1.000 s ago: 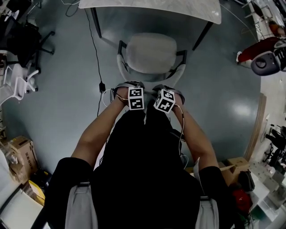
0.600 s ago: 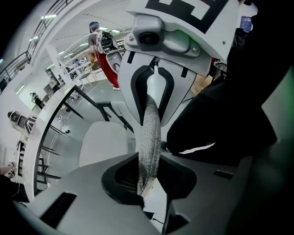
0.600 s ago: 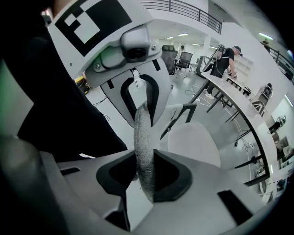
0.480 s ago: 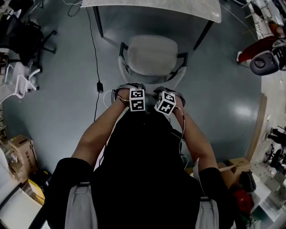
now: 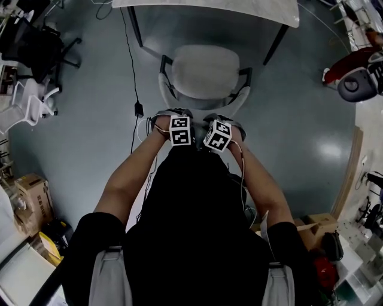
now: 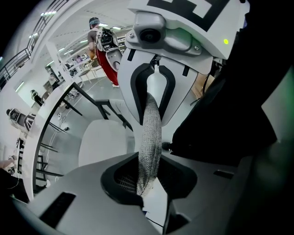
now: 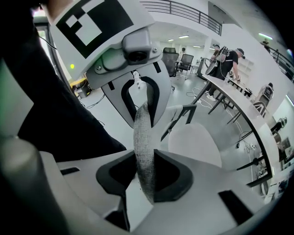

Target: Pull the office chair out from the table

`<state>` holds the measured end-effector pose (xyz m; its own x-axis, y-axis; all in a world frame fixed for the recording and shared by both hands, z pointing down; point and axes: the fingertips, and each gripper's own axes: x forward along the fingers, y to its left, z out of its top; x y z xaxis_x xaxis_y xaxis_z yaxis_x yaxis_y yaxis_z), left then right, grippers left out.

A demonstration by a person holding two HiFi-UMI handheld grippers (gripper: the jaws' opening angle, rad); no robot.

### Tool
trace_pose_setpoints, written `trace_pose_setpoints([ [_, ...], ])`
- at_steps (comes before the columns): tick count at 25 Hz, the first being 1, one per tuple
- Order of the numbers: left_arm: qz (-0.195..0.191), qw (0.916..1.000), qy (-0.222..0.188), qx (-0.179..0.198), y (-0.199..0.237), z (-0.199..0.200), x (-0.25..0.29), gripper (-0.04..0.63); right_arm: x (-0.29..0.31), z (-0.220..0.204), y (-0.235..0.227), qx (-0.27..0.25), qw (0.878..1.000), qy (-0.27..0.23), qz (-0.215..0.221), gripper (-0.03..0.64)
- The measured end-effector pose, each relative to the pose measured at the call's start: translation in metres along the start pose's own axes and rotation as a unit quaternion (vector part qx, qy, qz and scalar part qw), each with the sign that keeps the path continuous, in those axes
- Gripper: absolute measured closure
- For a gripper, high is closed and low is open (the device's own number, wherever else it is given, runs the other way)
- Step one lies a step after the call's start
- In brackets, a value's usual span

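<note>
On the chair (image 5: 203,72), the left gripper (image 6: 148,179) had its fingers opening around the mesh back; the right gripper (image 7: 144,176) had fingers clamped on it.

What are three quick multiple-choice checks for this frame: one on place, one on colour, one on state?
1. Where is the office chair's seat relative to the table?
A) tucked fully under the top
B) on open floor, clear of the table's near edge
C) on top of the table

2. What colour is the seat?
A) red
B) pale grey
C) black

3. What state is the right claw in?
A) wide open, nothing in it
B) closed on the table's edge
C) closed on the mesh backrest edge

Key:
1 B: the head view shows floor between the seat and the table edge.
2 B: the seat reads pale grey against the darker floor.
3 C: the right gripper view shows the mesh edge pinched between both pads.
</note>
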<state>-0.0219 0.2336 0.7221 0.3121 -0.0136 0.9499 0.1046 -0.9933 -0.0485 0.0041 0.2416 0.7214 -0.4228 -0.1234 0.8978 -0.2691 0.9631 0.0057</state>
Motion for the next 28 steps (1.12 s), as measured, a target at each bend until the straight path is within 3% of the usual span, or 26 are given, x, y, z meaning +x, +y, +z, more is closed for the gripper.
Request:
trace_pose_setpoints([
  [15, -0.009, 0.9998, -0.014, -0.008, -0.002, -0.011, -0.007, 0.492, 0.003, 0.012, 0.004, 0.02, 1.0, -0.002, 0.008, 0.509],
  [28, 0.025, 0.9984, -0.05, 0.012, 0.0, -0.001, -0.015, 0.468, -0.008, 0.012, 0.001, 0.036, 0.999, -0.019, -0.003, 0.48],
])
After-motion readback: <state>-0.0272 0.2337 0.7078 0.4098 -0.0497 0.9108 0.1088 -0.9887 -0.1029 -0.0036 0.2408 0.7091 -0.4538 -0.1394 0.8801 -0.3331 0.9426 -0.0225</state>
